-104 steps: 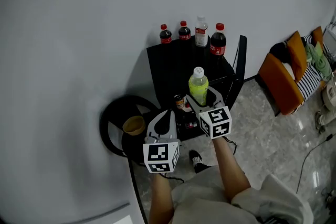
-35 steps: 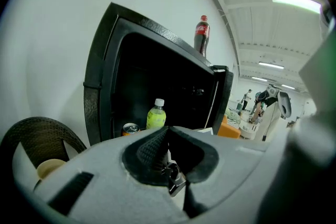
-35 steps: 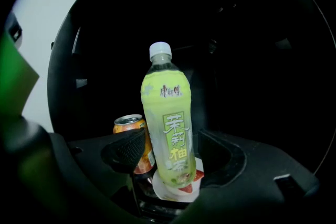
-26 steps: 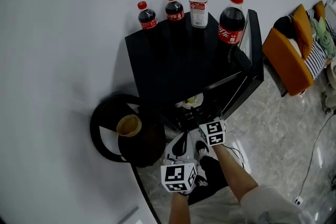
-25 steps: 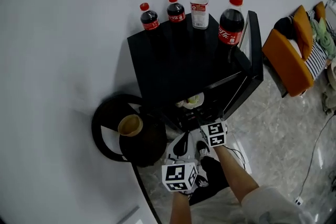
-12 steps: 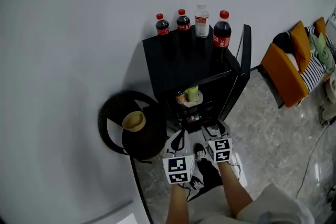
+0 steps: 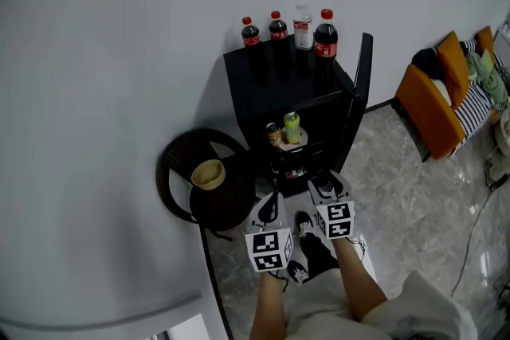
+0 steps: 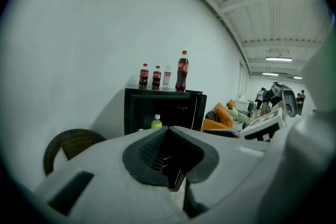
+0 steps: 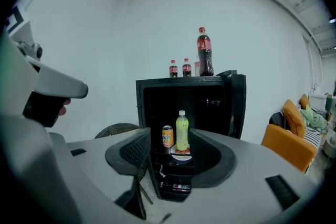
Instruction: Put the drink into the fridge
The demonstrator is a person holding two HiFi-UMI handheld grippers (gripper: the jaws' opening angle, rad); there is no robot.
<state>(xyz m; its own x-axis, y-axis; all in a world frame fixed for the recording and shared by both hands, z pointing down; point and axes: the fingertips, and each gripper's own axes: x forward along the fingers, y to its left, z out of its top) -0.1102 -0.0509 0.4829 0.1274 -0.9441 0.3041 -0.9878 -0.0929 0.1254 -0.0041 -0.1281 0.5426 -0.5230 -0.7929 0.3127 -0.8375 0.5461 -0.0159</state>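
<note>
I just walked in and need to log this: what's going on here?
A person stands facing a small black fridge with its door open, a gripper in each hand. The green drink bottle already stands inside, beside an orange can. The right gripper is open and empty, its jaws having just closed a little; the left gripper is shut on nothing.

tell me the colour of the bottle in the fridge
The bottle is yellow-green, white cap; clearest in the right gripper view.
</note>
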